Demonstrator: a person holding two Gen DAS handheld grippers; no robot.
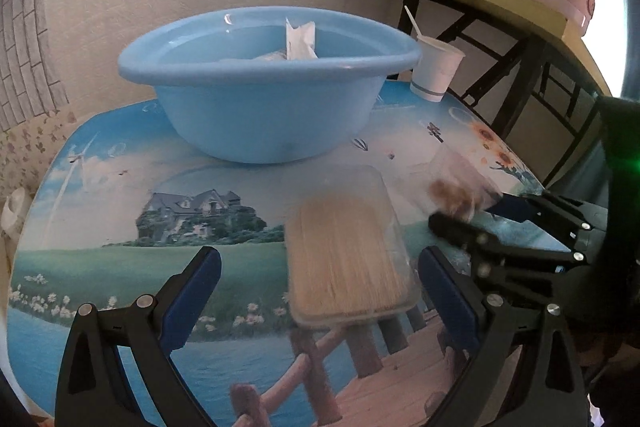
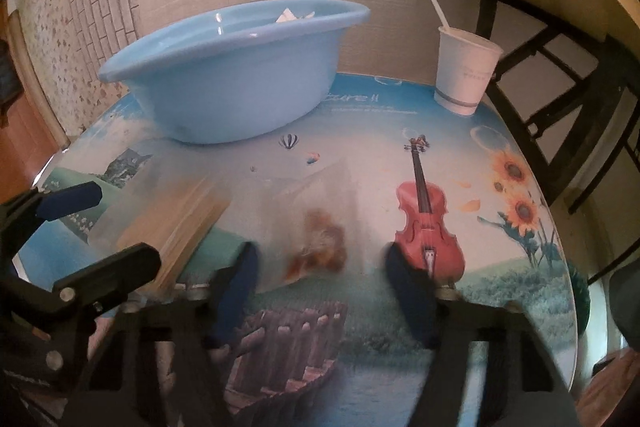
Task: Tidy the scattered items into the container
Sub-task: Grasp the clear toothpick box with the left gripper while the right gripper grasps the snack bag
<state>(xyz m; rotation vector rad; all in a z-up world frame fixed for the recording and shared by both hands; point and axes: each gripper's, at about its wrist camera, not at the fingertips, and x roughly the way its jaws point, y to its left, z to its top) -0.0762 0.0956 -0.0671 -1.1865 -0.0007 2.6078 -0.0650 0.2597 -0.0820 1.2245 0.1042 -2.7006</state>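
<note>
the left gripper (image 1: 320,291) stands wide apart around a clear flat plastic box of pale wooden sticks (image 1: 348,251), not touching it, on the picture-printed round desk (image 1: 120,227). the right gripper (image 2: 320,279) is partly apart around a clear plastic bag holding brown bits (image 2: 320,239); contact is too blurred to tell. behind sits the light blue plastic basin (image 1: 260,107), with white packets inside, beside a white paper cup (image 2: 464,67).

Clear bag (image 2: 316,227) centre frame motion-blurred, brown contents unreadable. Right claw (image 2: 320,275) pads smeared; bag contact cannot tell. Basin (image 1: 264,83) contents half hidden by rim.
</note>
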